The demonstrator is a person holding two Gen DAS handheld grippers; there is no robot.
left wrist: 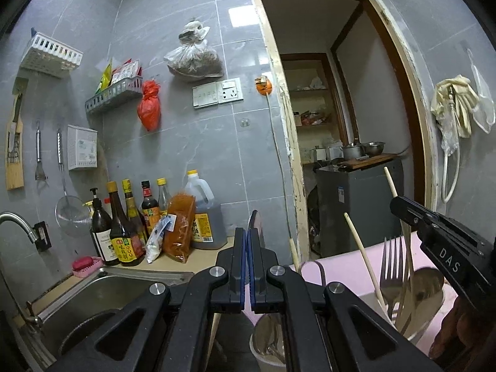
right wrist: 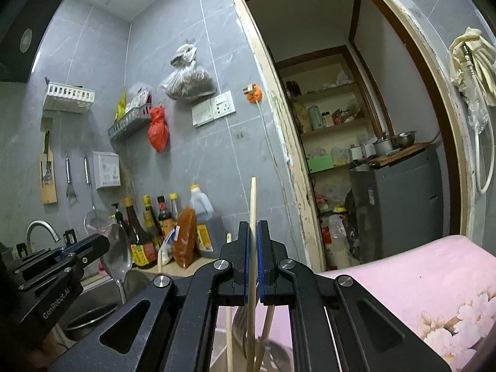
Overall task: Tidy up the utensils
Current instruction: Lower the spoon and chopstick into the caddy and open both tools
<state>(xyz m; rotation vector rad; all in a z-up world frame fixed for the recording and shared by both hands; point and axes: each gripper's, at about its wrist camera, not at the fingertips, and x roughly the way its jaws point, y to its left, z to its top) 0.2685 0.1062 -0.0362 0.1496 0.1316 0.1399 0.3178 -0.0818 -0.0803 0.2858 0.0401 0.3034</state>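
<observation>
My left gripper (left wrist: 248,266) is shut on a steel spoon, seen edge-on between the pads (left wrist: 254,226); the right wrist view shows its bowl (right wrist: 116,252) held upright over the sink. My right gripper (right wrist: 254,266) is shut on a wooden chopstick (right wrist: 253,204) that stands upright, its lower end in a holder below. In the left wrist view the right gripper (left wrist: 400,204) holds that chopstick (left wrist: 391,183) above a clear cup (left wrist: 434,313) with a fork (left wrist: 391,263), spoons and chopsticks. A white cup (left wrist: 266,353) with spoons sits under my left gripper.
A steel sink (left wrist: 102,291) with a tap (left wrist: 18,220) lies at the left, a dark pot in it. Sauce bottles (left wrist: 124,226) and an oil jug (left wrist: 203,210) line the counter back. A pink flowered cloth (right wrist: 434,279) covers the surface at the right. An open doorway (left wrist: 341,124) is behind.
</observation>
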